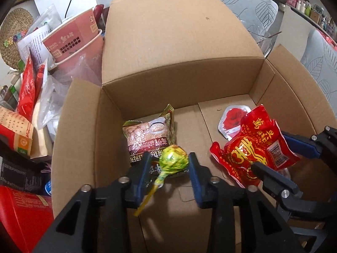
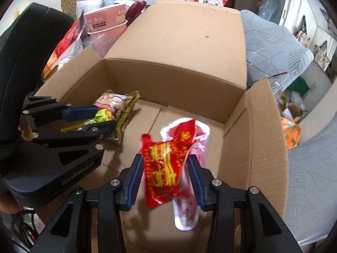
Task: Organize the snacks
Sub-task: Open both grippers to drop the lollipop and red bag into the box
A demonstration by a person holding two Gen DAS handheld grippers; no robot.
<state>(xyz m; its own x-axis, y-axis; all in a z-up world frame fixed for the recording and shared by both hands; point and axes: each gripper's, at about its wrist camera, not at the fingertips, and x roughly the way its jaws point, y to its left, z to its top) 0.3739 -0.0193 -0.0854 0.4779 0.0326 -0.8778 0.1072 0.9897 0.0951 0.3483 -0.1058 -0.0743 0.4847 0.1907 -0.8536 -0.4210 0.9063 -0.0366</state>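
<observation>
Snacks sit in a cardboard box: left tongs bracket a green lollipop loosely, right tongs straddle a red packet, pads apart.

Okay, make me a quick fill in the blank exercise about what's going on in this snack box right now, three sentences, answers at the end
1. The green lollipop sits between the fingers of the ____ gripper.
2. Between the right gripper fingers is a snack packet coloured ____ with gold print.
3. Both grippers reach into an open ____ box.

Missing words: left; red; cardboard
</observation>
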